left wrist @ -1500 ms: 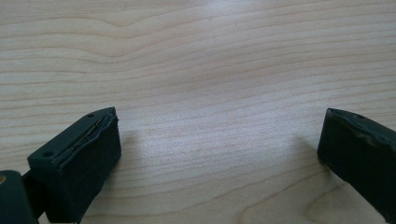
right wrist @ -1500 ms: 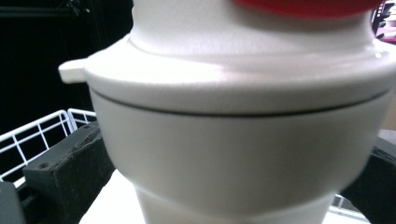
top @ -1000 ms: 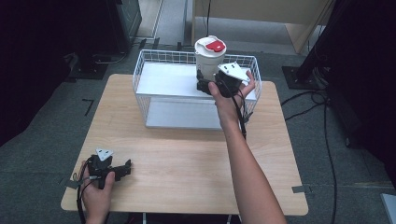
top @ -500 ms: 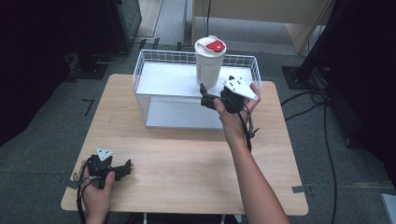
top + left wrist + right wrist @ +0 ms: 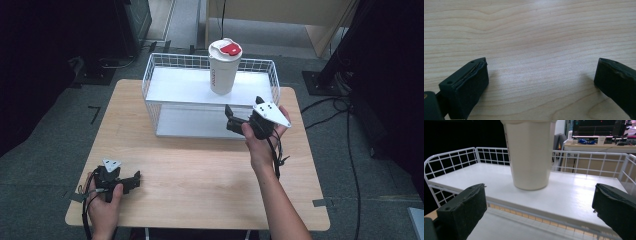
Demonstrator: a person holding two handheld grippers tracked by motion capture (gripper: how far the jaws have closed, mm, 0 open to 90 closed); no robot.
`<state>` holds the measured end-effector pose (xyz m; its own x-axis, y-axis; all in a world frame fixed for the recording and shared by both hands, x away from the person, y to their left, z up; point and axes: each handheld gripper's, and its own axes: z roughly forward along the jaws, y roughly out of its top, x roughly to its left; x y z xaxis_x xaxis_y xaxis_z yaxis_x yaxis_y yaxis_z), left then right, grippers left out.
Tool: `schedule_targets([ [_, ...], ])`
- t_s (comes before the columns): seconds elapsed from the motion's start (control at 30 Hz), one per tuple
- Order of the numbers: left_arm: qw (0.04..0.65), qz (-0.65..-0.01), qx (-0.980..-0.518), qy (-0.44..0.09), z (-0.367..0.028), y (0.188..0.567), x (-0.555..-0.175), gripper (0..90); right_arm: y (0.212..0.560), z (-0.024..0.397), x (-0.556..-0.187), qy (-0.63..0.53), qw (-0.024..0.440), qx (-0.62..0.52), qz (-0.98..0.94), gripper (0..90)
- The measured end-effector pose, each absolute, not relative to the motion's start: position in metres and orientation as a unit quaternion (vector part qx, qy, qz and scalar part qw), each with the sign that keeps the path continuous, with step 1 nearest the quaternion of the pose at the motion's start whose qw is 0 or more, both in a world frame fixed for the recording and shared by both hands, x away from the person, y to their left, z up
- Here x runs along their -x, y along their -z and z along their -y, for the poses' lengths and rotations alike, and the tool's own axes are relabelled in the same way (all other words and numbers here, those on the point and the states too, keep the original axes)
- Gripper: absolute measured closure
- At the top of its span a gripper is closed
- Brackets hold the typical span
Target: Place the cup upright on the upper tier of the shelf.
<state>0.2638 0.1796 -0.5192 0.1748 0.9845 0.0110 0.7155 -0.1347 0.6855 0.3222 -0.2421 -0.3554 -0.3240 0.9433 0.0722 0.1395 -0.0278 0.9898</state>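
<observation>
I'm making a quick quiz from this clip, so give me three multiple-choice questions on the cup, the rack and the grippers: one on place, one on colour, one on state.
1. Where does the cup stand?
A. on the rack's top shelf
B. on the table beside the rack
C. on the floor

2. What colour is the flap on the cup's lid?
A. blue
B. red
C. green

3. How is the right gripper?
A. shut on the cup
B. shut on nothing
C. open, clear of the cup

Answers:
1 A: the cup sits upright on the top shelf of the rack.
2 B: the high view shows a red flap on the white lid.
3 C: the right gripper view shows its jaws wide apart with the cup beyond them.
</observation>
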Motion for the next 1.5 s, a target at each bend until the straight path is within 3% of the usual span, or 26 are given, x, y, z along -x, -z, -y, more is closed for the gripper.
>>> schedule_targets([
  [1.5,0.279,-0.595,-0.714,-0.240,-0.180,0.519,-0.264,0.0,0.453,0.350,-0.240,-0.488,0.366,-0.521,-0.597,0.0],
])
